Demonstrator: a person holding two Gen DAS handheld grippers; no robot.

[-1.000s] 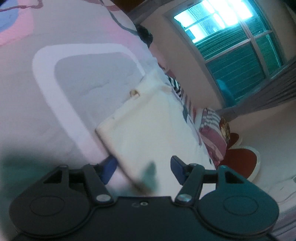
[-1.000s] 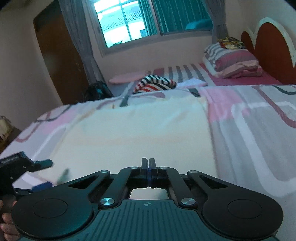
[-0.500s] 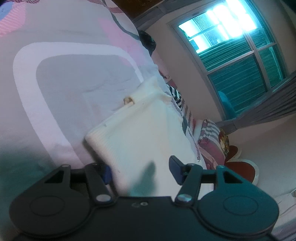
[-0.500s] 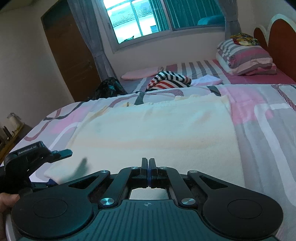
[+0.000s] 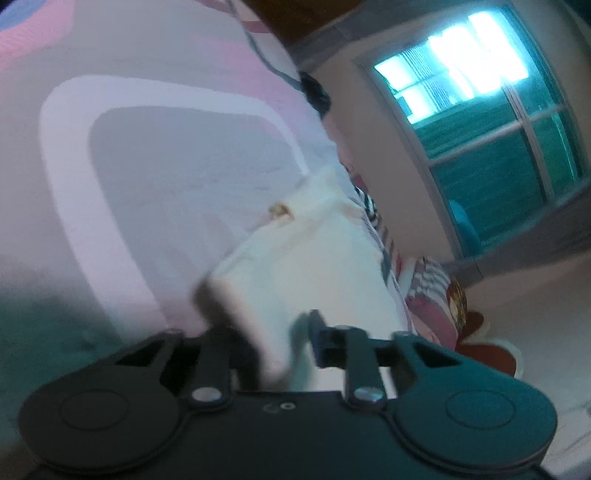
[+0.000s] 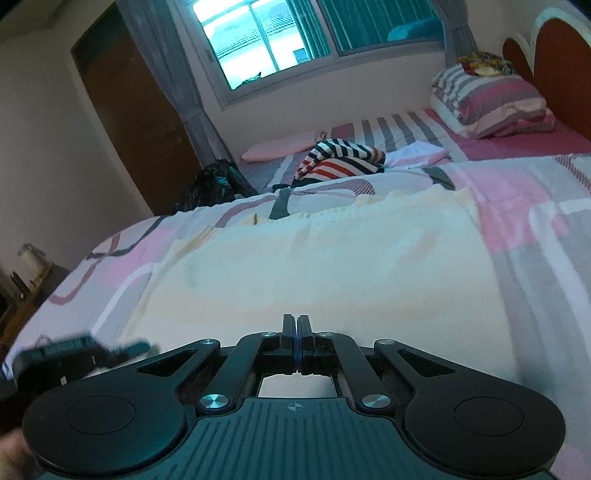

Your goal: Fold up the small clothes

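A cream knitted garment (image 6: 325, 266) lies spread flat on the pink, grey and white bedspread (image 6: 546, 236). It also shows in the left wrist view (image 5: 317, 258). My left gripper (image 5: 280, 343) is open, with the garment's near corner lying between its fingers; the image is blurred. It shows at the lower left of the right wrist view (image 6: 74, 354). My right gripper (image 6: 297, 325) is shut at the garment's near edge; whether cloth is pinched between its fingers is hidden.
A striped garment (image 6: 340, 158) and a white cloth (image 6: 417, 153) lie on the far bed. Striped pillows (image 6: 487, 99) lean at the red headboard (image 6: 561, 59). A dark bag (image 6: 218, 181) sits by the brown door (image 6: 136, 110). A window (image 6: 295, 33) is behind.
My left gripper has moved in over the garment's corner, which now sits between its fingers. The right gripper has stayed shut and drawn back a little.
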